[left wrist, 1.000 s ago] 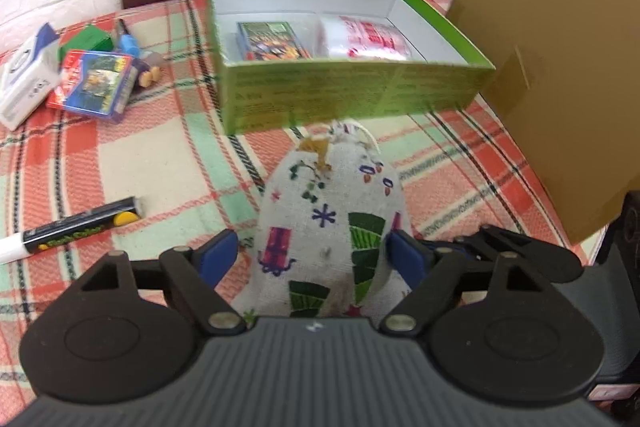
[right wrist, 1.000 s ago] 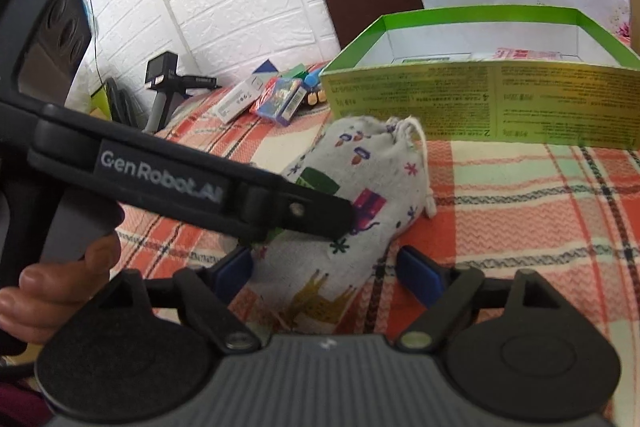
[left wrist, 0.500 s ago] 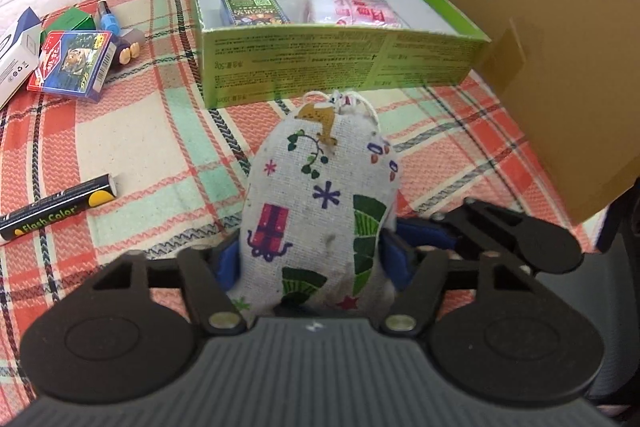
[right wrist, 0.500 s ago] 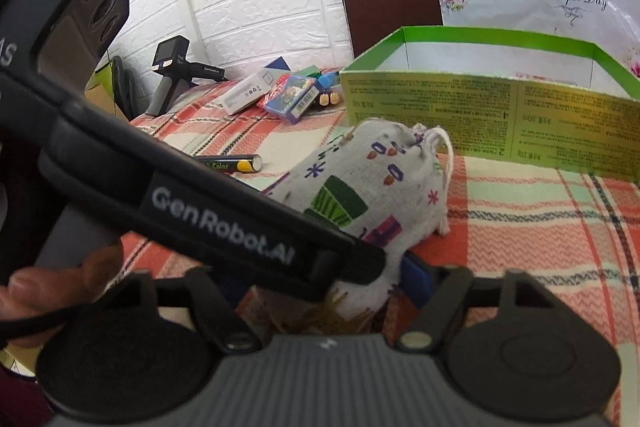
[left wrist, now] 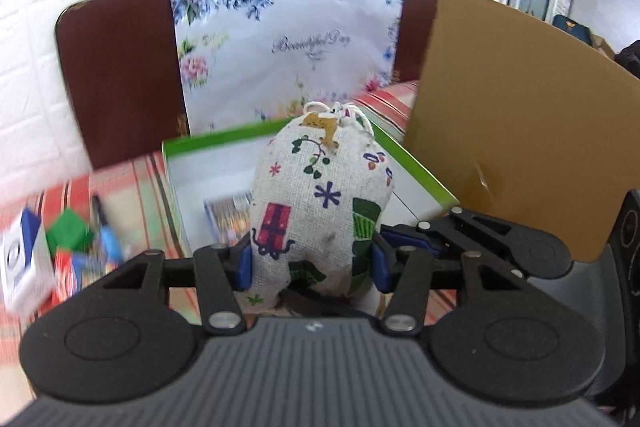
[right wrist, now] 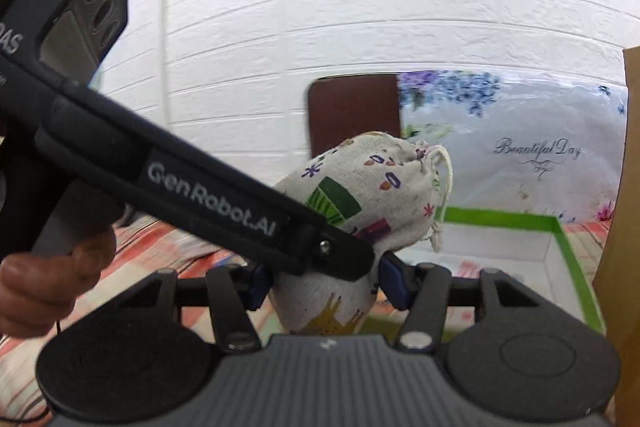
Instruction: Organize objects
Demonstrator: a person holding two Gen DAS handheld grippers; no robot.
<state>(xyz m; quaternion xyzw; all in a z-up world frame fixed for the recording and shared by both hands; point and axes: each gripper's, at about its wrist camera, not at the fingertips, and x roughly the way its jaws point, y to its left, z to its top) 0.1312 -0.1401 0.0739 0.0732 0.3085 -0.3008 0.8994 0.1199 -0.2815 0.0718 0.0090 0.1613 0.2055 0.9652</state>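
2 grippers pinch 1 printed cloth pouch (left wrist: 320, 203) above the green box (left wrist: 176, 167).

The left gripper (left wrist: 312, 263) and the right gripper (right wrist: 326, 281) are both closing on the pouch, blue pads pressed into its lower sides, so it hangs in the air in front of the open box (drawstring end tilted up and away). A person's hand (right wrist: 48, 287) holds the left gripper's handle. Small boxes and a pen (left wrist: 106, 231) lie blurred on the checked worktop (left wrist: 120, 183) to the left; a cardboard sheet (left wrist: 516, 123) stands at right.
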